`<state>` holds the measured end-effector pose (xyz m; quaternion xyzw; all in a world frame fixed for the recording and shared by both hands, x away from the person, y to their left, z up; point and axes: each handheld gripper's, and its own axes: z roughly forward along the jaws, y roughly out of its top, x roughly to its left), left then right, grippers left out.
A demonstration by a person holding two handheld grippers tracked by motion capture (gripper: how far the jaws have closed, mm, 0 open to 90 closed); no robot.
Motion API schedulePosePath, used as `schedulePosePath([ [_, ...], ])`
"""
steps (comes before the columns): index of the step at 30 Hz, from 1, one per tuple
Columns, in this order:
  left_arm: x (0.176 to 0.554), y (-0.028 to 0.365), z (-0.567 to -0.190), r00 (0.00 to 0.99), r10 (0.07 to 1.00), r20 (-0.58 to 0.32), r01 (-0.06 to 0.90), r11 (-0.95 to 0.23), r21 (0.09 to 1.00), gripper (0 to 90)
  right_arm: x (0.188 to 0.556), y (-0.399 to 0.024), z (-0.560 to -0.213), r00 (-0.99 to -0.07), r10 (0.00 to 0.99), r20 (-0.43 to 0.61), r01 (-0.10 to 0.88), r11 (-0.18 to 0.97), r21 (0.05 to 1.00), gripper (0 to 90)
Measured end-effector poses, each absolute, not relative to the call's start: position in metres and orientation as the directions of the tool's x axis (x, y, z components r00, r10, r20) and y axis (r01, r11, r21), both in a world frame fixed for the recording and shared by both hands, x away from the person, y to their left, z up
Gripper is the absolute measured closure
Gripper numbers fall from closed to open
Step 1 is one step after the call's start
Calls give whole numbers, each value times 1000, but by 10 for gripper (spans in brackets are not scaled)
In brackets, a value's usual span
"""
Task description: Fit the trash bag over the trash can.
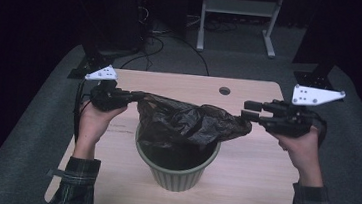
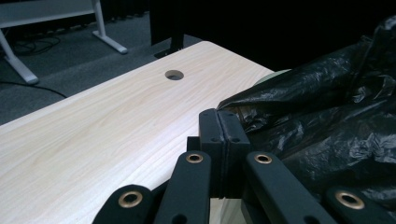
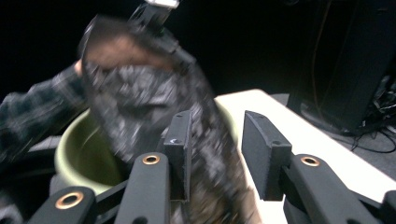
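A crumpled black plastic bag (image 1: 187, 122) hangs stretched over the mouth of a pale green bin (image 1: 177, 174) standing at the middle of the wooden table (image 1: 253, 169). My left gripper (image 1: 134, 96) is shut on the bag's left edge, and in the left gripper view its pads (image 2: 218, 126) are pressed together on the film of the bag (image 2: 327, 121). My right gripper (image 1: 246, 110) is at the bag's right end with its jaws apart. In the right gripper view (image 3: 217, 135) a strip of the bag (image 3: 140, 93) runs between the jaws, lying against one pad and clear of the other, above the bin (image 3: 70, 149).
A round cable hole (image 1: 224, 91) sits near the table's far edge. Beyond the table stand a white frame (image 1: 237, 17) and dark equipment with cables on the floor. Black stands rise at both far corners of the table.
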<state>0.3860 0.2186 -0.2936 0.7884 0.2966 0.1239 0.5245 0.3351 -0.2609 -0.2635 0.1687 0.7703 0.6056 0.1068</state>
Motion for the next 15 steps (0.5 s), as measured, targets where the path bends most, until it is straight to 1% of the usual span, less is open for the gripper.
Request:
schedulePosePath([
  [3, 386, 218, -292, 795, 596, -114, 334, -273, 902, 898, 350, -253, -258, -916, 396, 57, 156, 221, 963, 600],
  [4, 386, 218, -292, 796, 595, -113, 333, -274, 902, 898, 356, -248, -259, -924, 373, 87, 178, 216, 960, 564],
  [5, 386, 218, -292, 796, 594, -114, 333, -273, 903, 898, 359, -244, -260, -929, 356, 104, 191, 218, 957, 548],
  [7, 386, 217, -292, 797, 593, -113, 332, -275, 902, 898, 364, -234, -264, -937, 328, 117, 202, 236, 951, 500],
  [9, 386, 216, -292, 798, 591, -113, 332, -276, 902, 898, 366, -224, -269, -946, 293, 137, 216, 258, 942, 505],
  [10, 385, 216, -292, 799, 591, -114, 333, -276, 902, 898, 366, -219, -271, -949, 280, 143, 219, 265, 939, 547],
  [12, 385, 216, -292, 801, 589, -113, 332, -279, 901, 898, 364, -212, -276, -957, 254, 141, 217, 301, 929, 779],
  [13, 384, 216, -292, 800, 589, -113, 333, -279, 901, 898, 362, -210, -277, -955, 267, 127, 211, 312, 926, 838],
  [14, 383, 217, -293, 799, 590, -113, 334, -280, 900, 898, 360, -208, -278, -953, 280, 113, 205, 327, 923, 866],
  [15, 382, 218, -293, 797, 593, -114, 336, -279, 899, 898, 356, -207, -280, -956, 273, 109, 199, 329, 923, 871],
])
